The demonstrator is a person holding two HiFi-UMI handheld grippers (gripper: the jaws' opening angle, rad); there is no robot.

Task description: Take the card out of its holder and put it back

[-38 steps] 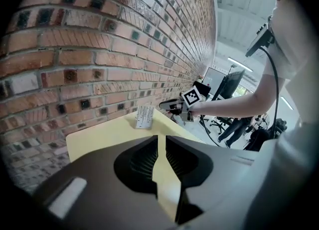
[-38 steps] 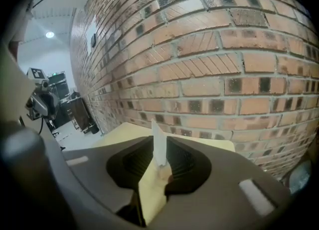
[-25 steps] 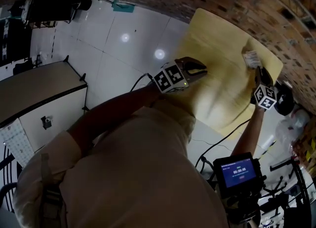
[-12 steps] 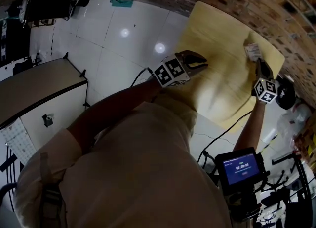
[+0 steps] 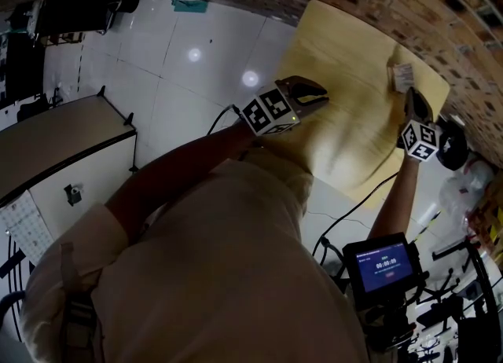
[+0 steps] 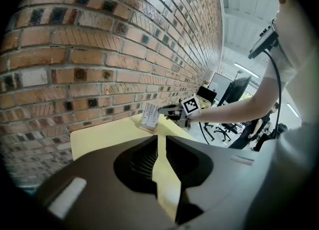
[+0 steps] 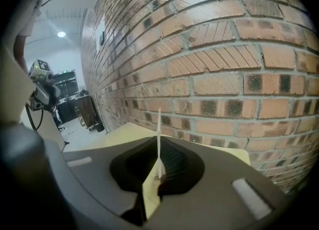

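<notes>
A small card holder [image 5: 402,77] with white cards stands at the far end of the yellow table [image 5: 346,78], close to the brick wall. My right gripper [image 5: 409,96] is right at the holder, and the left gripper view shows its tips beside the holder [image 6: 149,117]. Its jaws have just been closing and are shut on a thin white card [image 7: 159,119], which stands edge-on between them in the right gripper view. My left gripper [image 5: 321,102] hovers over the table's near left part, far from the holder. Its jaws [image 6: 160,140] stand a little apart with nothing between them.
The brick wall [image 7: 214,64] runs close behind the table. A dark round object [image 5: 453,153] sits off the table's right edge. A screen [image 5: 383,263] on a stand and cables lie below it. A white cabinet [image 5: 63,157] stands on the tiled floor at left.
The right gripper has stayed at the holder, its marker cube shifting slightly up in the head view. The left gripper has kept its place over the table.
</notes>
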